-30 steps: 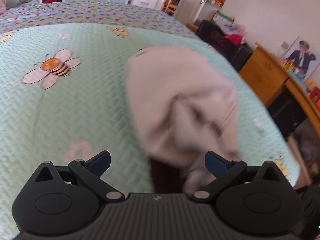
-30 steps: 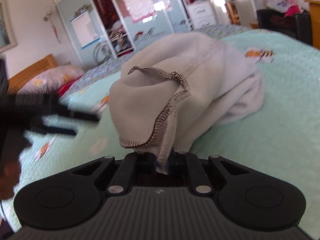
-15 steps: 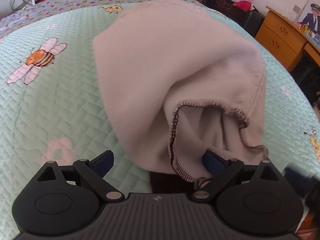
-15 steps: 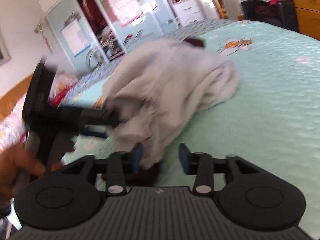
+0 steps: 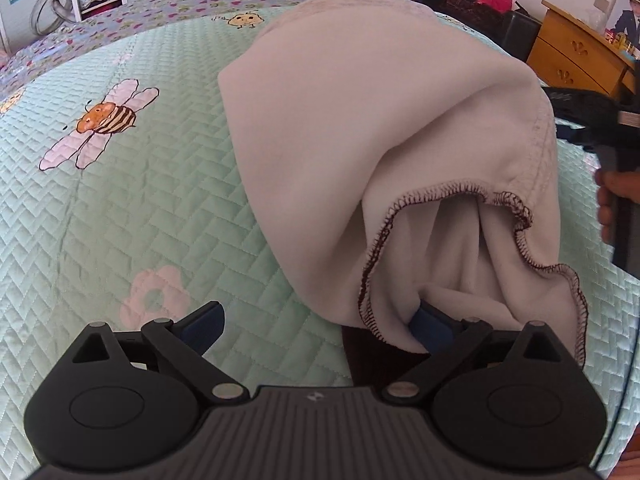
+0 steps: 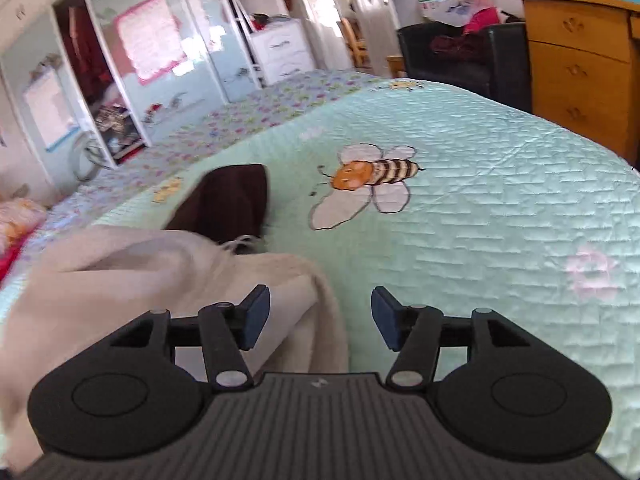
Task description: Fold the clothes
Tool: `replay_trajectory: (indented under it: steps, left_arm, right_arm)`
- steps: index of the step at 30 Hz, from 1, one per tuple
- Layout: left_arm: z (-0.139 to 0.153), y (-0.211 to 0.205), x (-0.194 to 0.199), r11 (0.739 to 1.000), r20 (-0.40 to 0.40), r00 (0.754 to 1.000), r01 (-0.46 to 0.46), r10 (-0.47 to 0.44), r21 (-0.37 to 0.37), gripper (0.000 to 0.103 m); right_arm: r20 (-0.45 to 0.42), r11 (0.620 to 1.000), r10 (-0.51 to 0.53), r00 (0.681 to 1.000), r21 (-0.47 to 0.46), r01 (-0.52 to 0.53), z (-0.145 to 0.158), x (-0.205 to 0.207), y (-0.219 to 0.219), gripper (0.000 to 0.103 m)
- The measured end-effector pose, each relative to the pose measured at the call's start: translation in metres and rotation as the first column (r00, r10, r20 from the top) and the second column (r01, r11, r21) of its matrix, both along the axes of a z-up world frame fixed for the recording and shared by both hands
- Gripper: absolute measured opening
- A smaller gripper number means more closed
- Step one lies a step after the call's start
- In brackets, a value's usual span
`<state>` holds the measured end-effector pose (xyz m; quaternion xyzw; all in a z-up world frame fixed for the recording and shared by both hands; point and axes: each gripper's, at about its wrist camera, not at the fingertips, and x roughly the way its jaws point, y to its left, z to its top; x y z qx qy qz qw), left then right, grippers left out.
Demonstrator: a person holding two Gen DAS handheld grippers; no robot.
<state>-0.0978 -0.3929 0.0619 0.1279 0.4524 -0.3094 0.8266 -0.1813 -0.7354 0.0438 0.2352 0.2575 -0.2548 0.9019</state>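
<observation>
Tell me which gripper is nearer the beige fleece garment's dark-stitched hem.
Left. The left gripper sits right at the beige fleece garment's dark-stitched hem, which drapes over one finger. The right gripper, jaws opening and empty, is off beside the garment.

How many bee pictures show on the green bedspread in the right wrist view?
2. A big bee lies mid-bed ahead of the tool; a small yellow one sits near the far edge. The cream garment may hide more.

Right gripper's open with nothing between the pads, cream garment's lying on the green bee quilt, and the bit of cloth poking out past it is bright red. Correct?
One thing is off: the cloth showing past the cream garment is dark brown, not bright red, as the right wrist view shows. The rest stands: the right gripper has nothing between its pads, its jaws opening, and the garment lies on the green bee quilt.
</observation>
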Motion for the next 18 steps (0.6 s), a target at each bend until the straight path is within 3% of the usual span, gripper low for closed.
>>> replay_trajectory:
  steps: [4, 7, 8, 9, 10, 15, 18]
  left_arm:
    - [0.0, 0.0, -0.002, 1.0, 0.003, 1.0, -0.003, 0.003, 0.002, 0.103]
    - [0.003, 0.001, -0.006, 1.0, 0.003, 1.0, -0.006, 0.006, 0.006, 0.103]
    - [0.005, 0.002, -0.008, 1.0, 0.004, 1.0, -0.008, 0.008, 0.007, 0.103]
    - [0.007, 0.004, -0.009, 1.0, 0.006, 1.0, -0.011, 0.011, 0.009, 0.103]
    - [0.01, 0.008, -0.01, 1.0, 0.012, 1.0, -0.017, 0.017, 0.011, 0.103]
    - [0.026, 0.037, -0.018, 0.997, 0.028, 0.997, -0.07, 0.07, 0.012, 0.102]
    - [0.037, 0.067, -0.023, 0.99, 0.001, 0.991, -0.132, 0.132, -0.049, 0.102]
  right_arm:
    - [-0.077, 0.998, 0.006, 0.997, 0.07, -0.001, -0.031, 0.024, -0.021, 0.06]
    - [-0.059, 0.999, 0.005, 0.998, 0.049, -0.002, -0.037, 0.023, -0.016, 0.054]
    - [-0.028, 0.996, 0.014, 1.0, 0.087, -0.012, -0.036, 0.02, -0.017, 0.026]
    - [0.004, 0.992, 0.023, 1.0, 0.125, -0.023, -0.034, 0.017, -0.018, 0.008]
    - [0.034, 0.987, 0.029, 0.999, 0.155, -0.034, -0.032, 0.013, -0.018, 0.008]
    - [0.208, 0.996, 0.03, 0.978, 0.081, -0.048, 0.022, -0.023, 0.014, 0.008]
    - [0.297, 0.989, 0.138, 0.945, -0.089, -0.117, 0.075, -0.052, 0.059, 0.008]
